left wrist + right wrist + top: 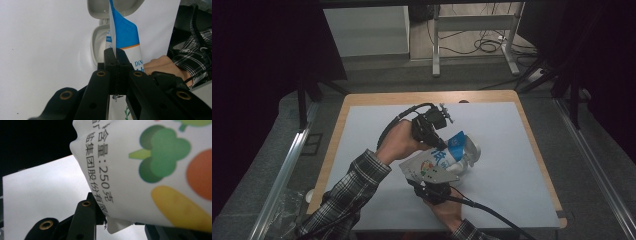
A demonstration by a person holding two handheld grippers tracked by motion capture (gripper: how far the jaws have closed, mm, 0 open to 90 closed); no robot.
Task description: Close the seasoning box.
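A white salt bag point(435, 164) with a blue top and printed vegetables hangs tilted above the white mat, held at both ends. My left gripper point(443, 148) is shut on the thin upper edge of the bag point(125, 32), pinching it between its pads. My right gripper point(430, 188) is shut on the bag's bottom end point(150, 170); the crimped seam sits between its jaws. Under the blue top lies a grey box point(470, 156) with its hinged lid point(100, 10) flipped open, and the box point(97, 42) looks empty where it shows. In the left gripper view, the right hand point(160, 65) appears behind the bag.
The white mat point(377, 130) covers a wooden table point(339, 125) with edges on every side. Dark floor surrounds it. A desk frame point(435, 45) and cables point(487, 46) stand far behind. Crumpled clear plastic point(287, 202) lies off the table's lower left.
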